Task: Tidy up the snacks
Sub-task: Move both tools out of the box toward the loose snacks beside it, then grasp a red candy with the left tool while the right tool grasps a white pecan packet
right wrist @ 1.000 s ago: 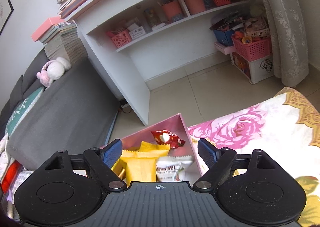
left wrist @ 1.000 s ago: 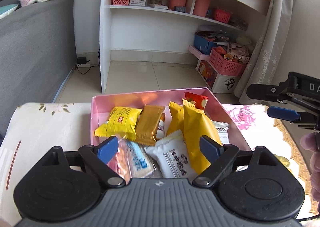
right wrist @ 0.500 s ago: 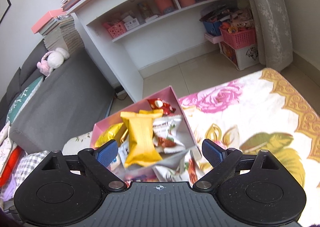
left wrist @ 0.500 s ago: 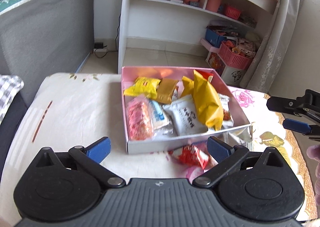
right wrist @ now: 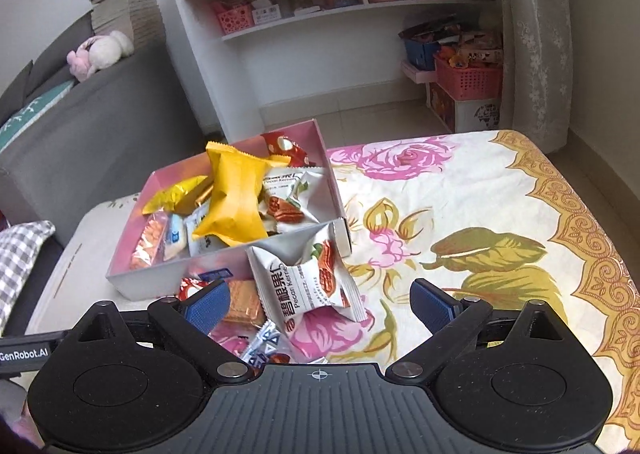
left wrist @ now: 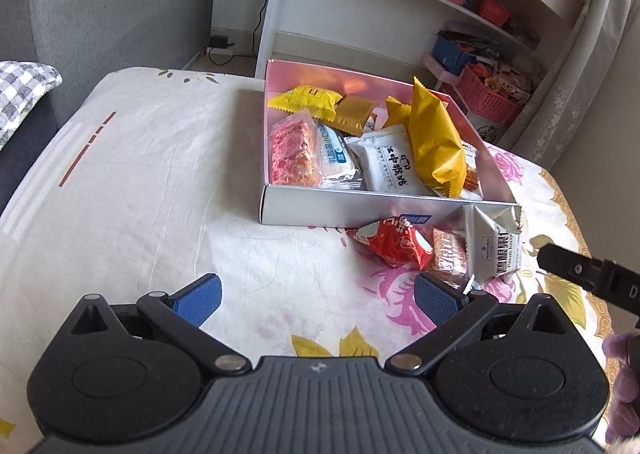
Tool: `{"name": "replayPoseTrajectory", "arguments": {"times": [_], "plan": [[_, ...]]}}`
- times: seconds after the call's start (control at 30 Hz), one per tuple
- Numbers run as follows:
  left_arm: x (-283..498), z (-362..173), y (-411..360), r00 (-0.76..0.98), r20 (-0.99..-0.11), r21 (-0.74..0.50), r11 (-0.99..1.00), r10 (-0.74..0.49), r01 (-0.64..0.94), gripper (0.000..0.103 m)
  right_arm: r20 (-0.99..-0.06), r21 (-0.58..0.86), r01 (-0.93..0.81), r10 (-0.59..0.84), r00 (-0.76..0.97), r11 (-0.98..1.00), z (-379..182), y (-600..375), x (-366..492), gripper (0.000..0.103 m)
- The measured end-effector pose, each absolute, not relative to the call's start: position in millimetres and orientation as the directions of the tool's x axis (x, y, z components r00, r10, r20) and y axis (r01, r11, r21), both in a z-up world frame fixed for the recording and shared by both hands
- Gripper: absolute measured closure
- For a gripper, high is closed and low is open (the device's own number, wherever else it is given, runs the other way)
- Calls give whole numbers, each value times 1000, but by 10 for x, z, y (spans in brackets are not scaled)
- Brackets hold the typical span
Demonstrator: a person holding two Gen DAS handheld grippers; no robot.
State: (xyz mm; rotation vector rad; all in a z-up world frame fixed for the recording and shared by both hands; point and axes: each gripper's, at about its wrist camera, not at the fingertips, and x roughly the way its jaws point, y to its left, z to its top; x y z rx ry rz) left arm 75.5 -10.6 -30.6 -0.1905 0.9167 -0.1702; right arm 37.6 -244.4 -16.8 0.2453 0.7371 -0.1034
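The left tool (left wrist: 316, 300) stands wide and empty; the right tool (right wrist: 320, 302) is opening, gripping nothing. Most snacks already sit in the pink box (left wrist: 340, 210) at mid-frame. Still out, on the table (left wrist: 160, 174) just before the box's near wall: a red packet (left wrist: 394, 244), a pecan packet (right wrist: 316, 278) and an orange wafer (right wrist: 242, 304). The pecan packet leans against the box, crowding the others.

A box (left wrist: 360, 210) sits on a cloth-covered table (left wrist: 140, 174), packed with snack packets (left wrist: 384, 162). In front of its near wall, three more packets (left wrist: 436, 250) lie on the cloth. Behind the table stands a shelf unit (right wrist: 320, 14), a sofa (right wrist: 100, 106) to its left.
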Motion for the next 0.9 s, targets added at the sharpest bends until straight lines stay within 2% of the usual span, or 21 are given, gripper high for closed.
{"name": "replayPoseTrajectory", "arguments": {"times": [0.37, 0.57, 0.8, 0.9], "plan": [[857, -481, -254, 621, -736, -306, 951, -269, 48, 1, -668, 169, 158, -4, 744, 973, -341, -2545, 391, 5], [976, -509, -382, 626, -719, -363, 931, -304, 34, 15, -653, 163, 95, 36, 756, 982, -416, -2521, 492, 5], [1068, -571, -406, 599, -722, -407, 913, -346, 36, 40, -654, 196, 58, 86, 752, 979, -549, -2549, 671, 5], [1089, -585, -382, 592, -711, -436, 898, -379, 51, 47, -651, 235, 49, 120, 749, 971, -594, -2578, 732, 5]]}}
